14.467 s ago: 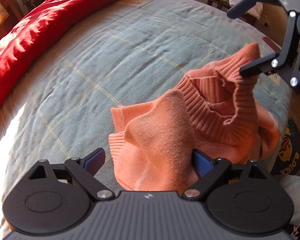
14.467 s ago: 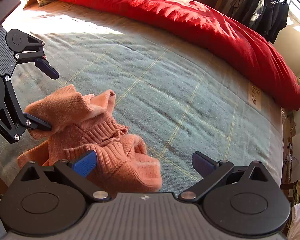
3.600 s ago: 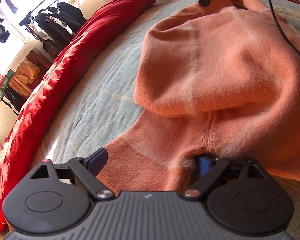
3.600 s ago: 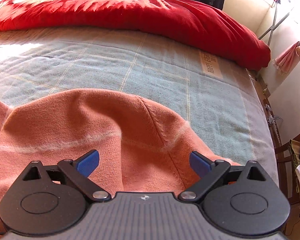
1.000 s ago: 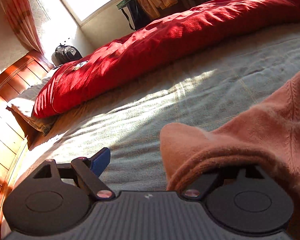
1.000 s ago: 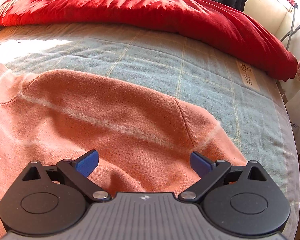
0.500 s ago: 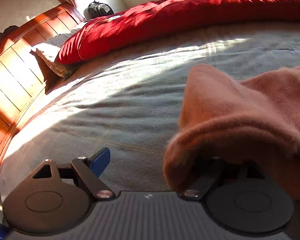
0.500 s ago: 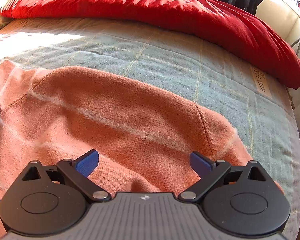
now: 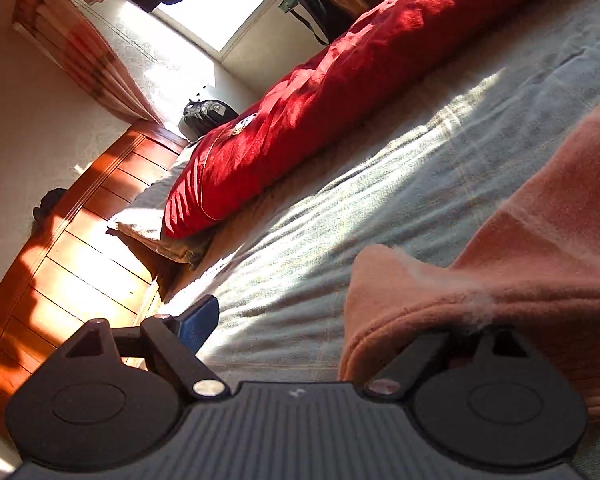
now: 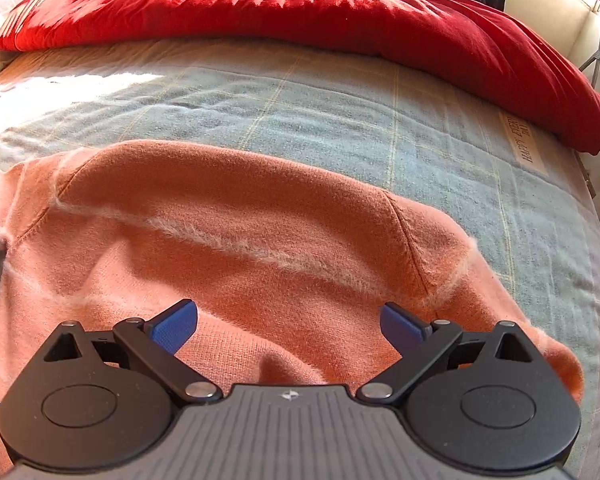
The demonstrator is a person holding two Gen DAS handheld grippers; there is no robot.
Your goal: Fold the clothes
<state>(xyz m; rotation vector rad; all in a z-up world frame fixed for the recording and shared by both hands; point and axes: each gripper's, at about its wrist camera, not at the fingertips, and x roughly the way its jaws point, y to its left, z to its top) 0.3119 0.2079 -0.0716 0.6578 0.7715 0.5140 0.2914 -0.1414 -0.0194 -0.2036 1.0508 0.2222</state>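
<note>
Left gripper [image 9: 320, 320] tilts shallowly over the bed [image 9: 380, 200], jaws wide, sweater [image 9: 520, 260] draped over one finger, probably ungripped. Right gripper [image 10: 288, 324] points steeply down above sweater, released.

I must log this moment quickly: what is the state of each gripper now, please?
Left gripper: open; a fold of the orange sweater is draped over one finger, not pinched.
Right gripper: open, above the sweater, holding nothing.

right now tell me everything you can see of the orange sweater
The orange sweater is a fuzzy salmon-orange knit, spread mostly flat on the blue-grey blanket, with shoulder seams and pale fluffy crease lines across it. One thick folded edge drapes over one finger of the left gripper, hiding its pad. The right gripper hangs open above it.
</note>
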